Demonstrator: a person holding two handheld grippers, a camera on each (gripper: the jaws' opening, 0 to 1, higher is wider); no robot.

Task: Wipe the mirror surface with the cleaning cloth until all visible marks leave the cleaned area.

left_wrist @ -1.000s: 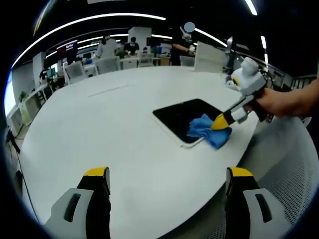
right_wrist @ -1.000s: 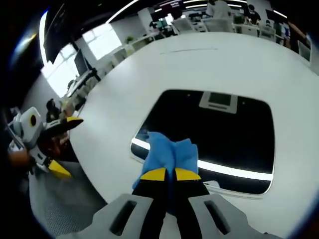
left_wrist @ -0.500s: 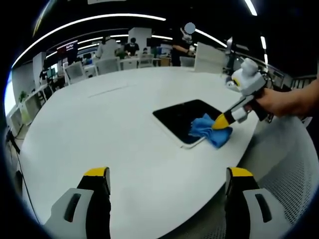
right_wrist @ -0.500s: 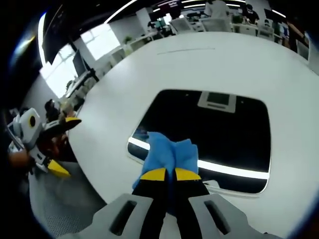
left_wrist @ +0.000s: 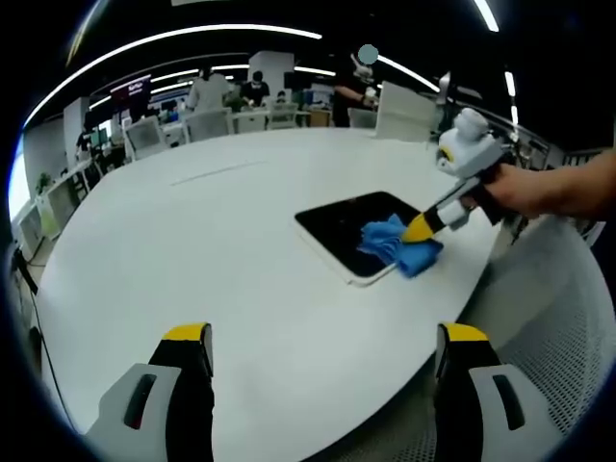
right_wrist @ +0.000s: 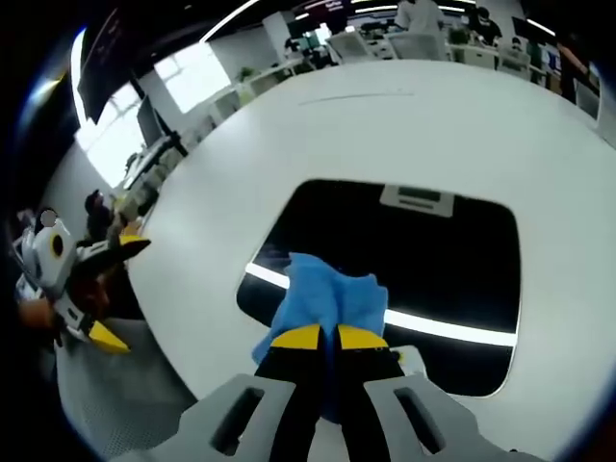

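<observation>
My right gripper (right_wrist: 319,337) is clamping the blue cleaning cloth (right_wrist: 325,300), its yellow-tipped jaws pressed together with the fabric bunched between them. I am pressing the cloth down on the mirror (right_wrist: 423,265), at the mirror's near edge, with part of the fabric spilling over that edge onto the white desk (right_wrist: 404,125). The mirror is lying flat near the desk edge closest to me, dark, with a bright strip of light reflected across it just beyond the cloth.

My left gripper (left_wrist: 322,337) is hanging over the near part of the desk with its jaws wide apart, gripping nothing and touching nothing.

The left gripper view is giving me the side look: my right gripper (left_wrist: 420,230) is reaching in from the right with my hand (left_wrist: 520,190) behind it, the tip buried in the cloth (left_wrist: 397,249) at the mirror's (left_wrist: 346,226) corner nearest the desk edge. It is also showing chairs (left_wrist: 212,123) and people beyond the far edge of the desk. The right gripper view is looking straight down the jaws, and catching my left gripper (right_wrist: 106,289) off past the desk's left edge, jaws spread.
</observation>
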